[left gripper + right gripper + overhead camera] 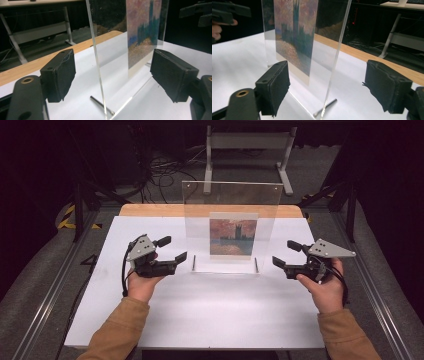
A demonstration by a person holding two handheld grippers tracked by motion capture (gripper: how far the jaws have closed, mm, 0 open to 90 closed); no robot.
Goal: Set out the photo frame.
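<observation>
Item: clear acrylic picture stand (230,220), upright mid-desk (200,310) on 2 metal feet; left claw (170,249) and right claw (283,254) flank its side edges, both wide open and empty; advised handling: close evenly, level, avoiding tilt.

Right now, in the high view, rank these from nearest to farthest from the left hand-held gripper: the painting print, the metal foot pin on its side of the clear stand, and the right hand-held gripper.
1. Metal foot pin, just right of the left hand-held gripper.
2. Painting print, mid-table inside the clear stand.
3. Right hand-held gripper, across the stand.
</observation>
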